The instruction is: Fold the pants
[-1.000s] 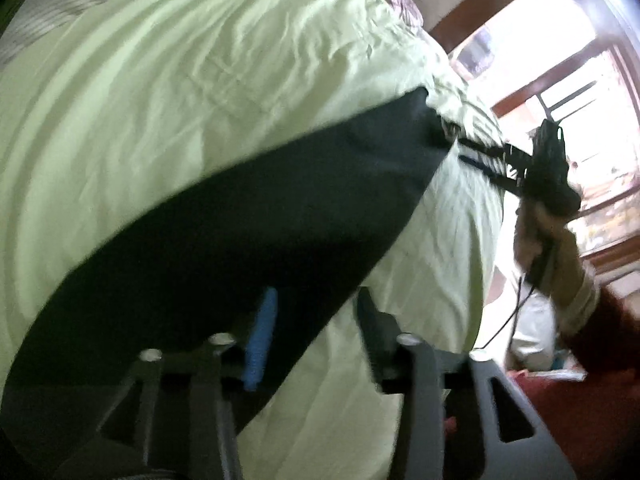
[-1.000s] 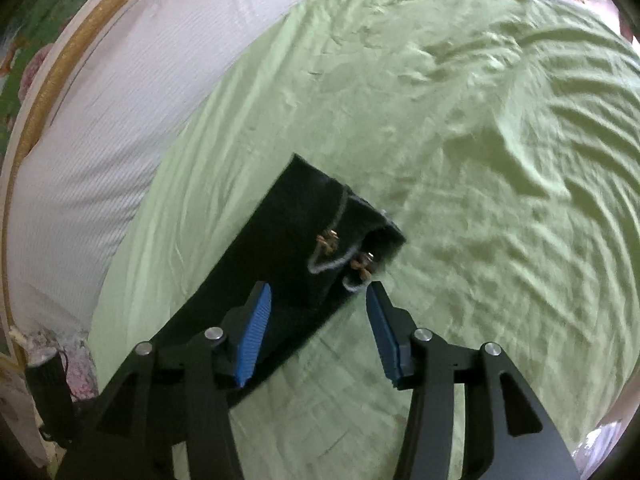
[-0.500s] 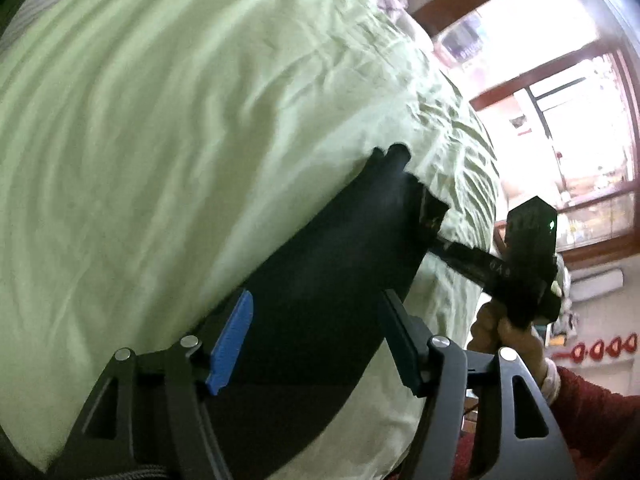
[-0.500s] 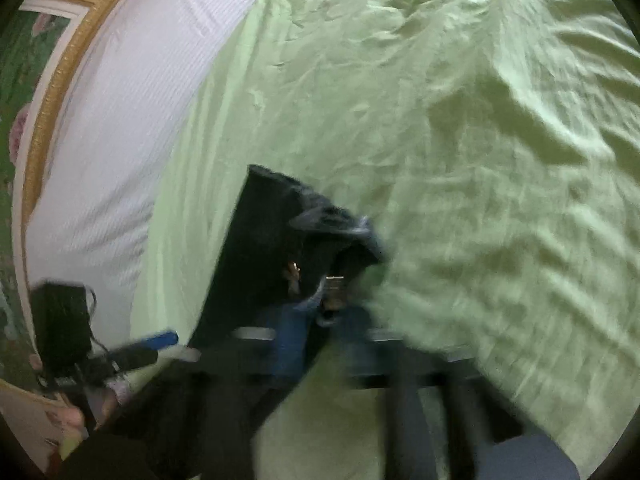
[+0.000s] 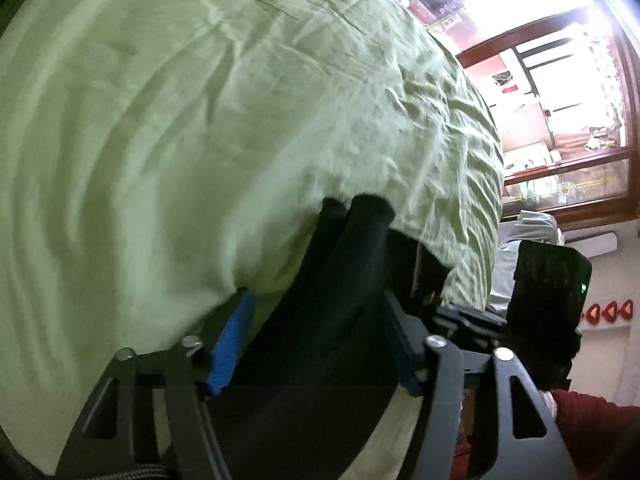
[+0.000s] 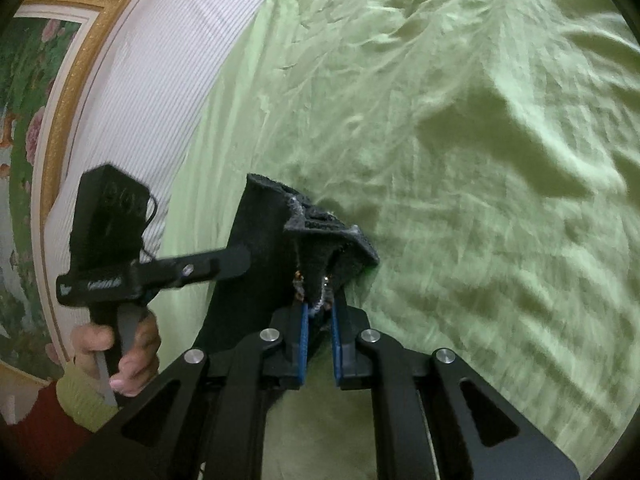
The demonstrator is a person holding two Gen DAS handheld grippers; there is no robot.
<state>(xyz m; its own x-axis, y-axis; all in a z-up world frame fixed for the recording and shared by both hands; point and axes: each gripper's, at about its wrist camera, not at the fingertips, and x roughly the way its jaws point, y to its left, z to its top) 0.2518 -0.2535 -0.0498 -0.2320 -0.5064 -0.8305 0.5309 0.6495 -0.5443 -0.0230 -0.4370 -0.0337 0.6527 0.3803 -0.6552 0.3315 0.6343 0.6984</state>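
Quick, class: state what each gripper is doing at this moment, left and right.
Left gripper: open, jaws straddling the black pants, not clamped.
Right gripper: shut on the black pants at the buttoned end.

Wrinkled light-green bed sheet (image 6: 460,128) covers the bed. White ribbed headboard panel (image 6: 160,52) w/ gold-framed flower painting (image 6: 36,92) beside it. Dark-red wood window frame (image 5: 560,44), very bright, and a row of red heart decorations (image 5: 608,312) on the white wall.
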